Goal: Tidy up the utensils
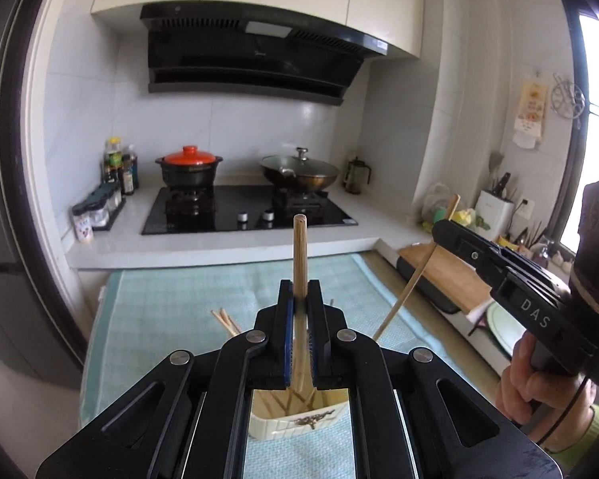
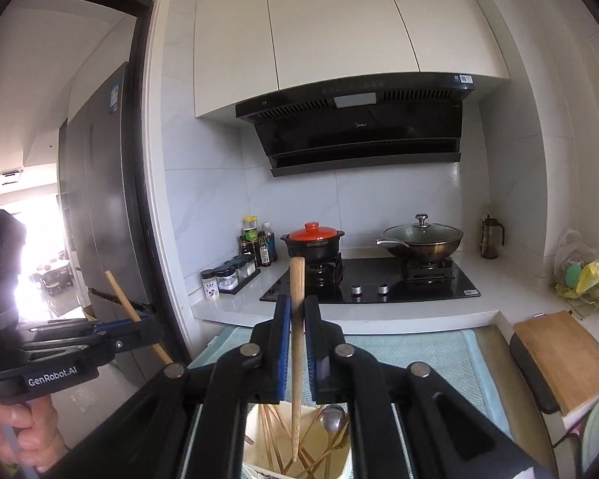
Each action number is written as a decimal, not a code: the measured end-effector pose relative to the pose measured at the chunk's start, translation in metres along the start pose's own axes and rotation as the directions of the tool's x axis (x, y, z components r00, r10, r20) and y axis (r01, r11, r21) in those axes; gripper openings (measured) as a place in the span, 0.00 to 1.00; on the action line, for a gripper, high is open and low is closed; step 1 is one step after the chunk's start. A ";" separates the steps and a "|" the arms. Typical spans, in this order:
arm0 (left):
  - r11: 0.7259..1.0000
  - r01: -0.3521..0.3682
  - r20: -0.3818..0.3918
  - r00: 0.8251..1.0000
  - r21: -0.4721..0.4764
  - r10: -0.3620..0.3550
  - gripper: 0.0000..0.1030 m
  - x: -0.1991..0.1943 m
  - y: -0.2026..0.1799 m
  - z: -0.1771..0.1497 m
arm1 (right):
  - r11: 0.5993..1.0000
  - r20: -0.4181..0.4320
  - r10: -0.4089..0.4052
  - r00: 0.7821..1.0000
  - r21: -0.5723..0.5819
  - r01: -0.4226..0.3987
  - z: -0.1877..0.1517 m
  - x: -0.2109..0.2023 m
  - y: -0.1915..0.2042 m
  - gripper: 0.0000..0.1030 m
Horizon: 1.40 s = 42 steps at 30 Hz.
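My left gripper [image 1: 300, 293] is shut on a wooden chopstick [image 1: 300, 255], held upright above a cream utensil holder [image 1: 295, 419] that has several chopsticks in it. My right gripper [image 2: 297, 309] is shut on another wooden chopstick [image 2: 297, 343], its tip down inside the same holder [image 2: 259, 447], which also holds a metal spoon [image 2: 331, 419]. In the left wrist view the right gripper [image 1: 443, 227] shows at the right with its chopstick [image 1: 411, 283] slanting down. In the right wrist view the left gripper [image 2: 149, 321] shows at the left. Loose chopsticks [image 1: 225, 321] lie on the teal mat [image 1: 179, 319].
A black hob [image 1: 243, 209] carries a red-lidded pot [image 1: 189, 169] and a lidded wok [image 1: 299, 169]. Seasoning bottles [image 1: 118, 171] and spice jars [image 1: 96, 209] stand to its left. A wooden cutting board [image 2: 563, 355] lies at the right. A fridge [image 2: 104, 199] stands left.
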<state>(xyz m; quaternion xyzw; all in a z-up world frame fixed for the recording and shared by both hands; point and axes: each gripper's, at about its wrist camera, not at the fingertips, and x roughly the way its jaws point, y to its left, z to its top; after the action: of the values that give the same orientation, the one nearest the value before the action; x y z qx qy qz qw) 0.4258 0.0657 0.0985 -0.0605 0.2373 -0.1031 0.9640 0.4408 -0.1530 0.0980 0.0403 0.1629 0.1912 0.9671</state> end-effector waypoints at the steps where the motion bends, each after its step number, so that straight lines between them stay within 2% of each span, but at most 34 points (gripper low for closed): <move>1: 1.000 0.003 -0.017 1.000 -0.012 -0.003 0.04 0.010 0.005 -0.004 | 1.000 -0.011 0.006 1.000 0.009 -0.006 -0.005 0.009 -0.003 0.07; 6: 0.999 0.000 -0.113 0.994 -0.040 -0.004 0.04 0.058 0.017 -0.022 | 1.000 -0.154 0.022 0.988 0.021 -0.019 -0.040 0.058 -0.013 0.07; 11: 0.999 -0.004 -0.193 0.981 -0.053 -0.007 0.04 0.098 0.023 -0.036 | 0.996 -0.313 0.057 0.948 0.090 -0.030 -0.074 0.108 -0.027 0.07; 13: 0.998 -0.013 -0.217 0.976 -0.064 -0.002 0.04 0.111 0.026 -0.040 | 0.992 -0.371 0.071 0.926 0.124 -0.026 -0.085 0.125 -0.034 0.07; 17: 0.997 -0.034 -0.243 0.970 -0.072 0.016 0.05 0.127 0.030 -0.047 | 0.980 -0.431 0.100 0.897 0.200 -0.014 -0.100 0.146 -0.047 0.09; 21: 0.996 -0.055 -0.257 0.966 -0.067 0.036 0.06 0.134 0.033 -0.050 | 0.972 -0.447 0.108 0.888 0.237 0.002 -0.103 0.158 -0.054 0.11; 22: 0.996 -0.059 -0.257 0.966 -0.063 0.041 0.09 0.134 0.033 -0.050 | 0.972 -0.446 0.101 0.889 0.236 0.008 -0.102 0.158 -0.055 0.12; 23: 0.996 -0.063 -0.256 0.966 -0.061 0.046 0.17 0.133 0.034 -0.049 | 0.972 -0.441 0.099 0.892 0.235 0.008 -0.099 0.157 -0.055 0.17; 24: 0.995 -0.075 -0.249 0.967 -0.059 0.058 0.33 0.130 0.035 -0.048 | 0.972 -0.433 0.096 0.896 0.234 0.009 -0.097 0.154 -0.055 0.31; 25: 0.994 -0.091 -0.236 0.969 -0.058 0.075 0.44 0.125 0.035 -0.047 | 0.973 -0.420 0.091 0.903 0.233 0.010 -0.093 0.149 -0.055 0.43; 26: 0.993 -0.104 -0.217 0.972 -0.058 0.089 0.60 0.119 0.037 -0.046 | 0.973 -0.405 0.082 0.911 0.229 0.014 -0.090 0.144 -0.055 0.47; 27: 0.992 -0.112 -0.194 0.976 -0.059 0.099 0.67 0.112 0.037 -0.044 | 0.975 -0.392 0.071 0.917 0.221 0.020 -0.085 0.139 -0.054 0.50; 32: 0.988 -0.151 -0.118 0.982 -0.030 0.147 0.84 0.070 0.032 -0.038 | 0.986 -0.340 0.009 0.940 0.161 0.048 -0.066 0.096 -0.046 0.53; 34: 0.982 -0.190 -0.062 0.980 0.005 0.190 0.95 0.047 0.023 -0.038 | 0.990 -0.308 -0.020 0.951 0.124 0.061 -0.061 0.071 -0.038 0.66; 35: 0.977 -0.213 -0.029 0.977 0.019 0.213 0.99 0.033 0.018 -0.040 | 0.992 -0.293 -0.032 0.955 0.107 0.066 -0.058 0.060 -0.034 0.68; 37: 0.966 -0.256 0.030 0.966 0.041 0.255 0.99 0.007 0.005 -0.046 | 0.994 -0.275 -0.054 0.960 0.074 0.077 -0.056 0.035 -0.024 0.79; 39: 0.953 -0.299 0.057 0.953 0.045 0.296 0.99 -0.016 -0.004 -0.054 | 0.995 -0.261 -0.070 0.963 0.051 0.086 -0.057 0.011 -0.013 0.81; 42: 0.941 -0.340 0.094 0.936 -0.002 0.338 0.99 -0.049 -0.015 -0.074 | 0.995 -0.252 -0.090 0.963 0.018 0.098 -0.064 -0.022 0.003 0.85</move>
<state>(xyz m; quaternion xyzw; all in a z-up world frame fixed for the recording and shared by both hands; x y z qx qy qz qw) 0.3462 0.0573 0.0572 -0.0164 0.1983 0.0656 0.9778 0.3995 -0.1579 0.0450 0.0229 0.2886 0.1461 0.9460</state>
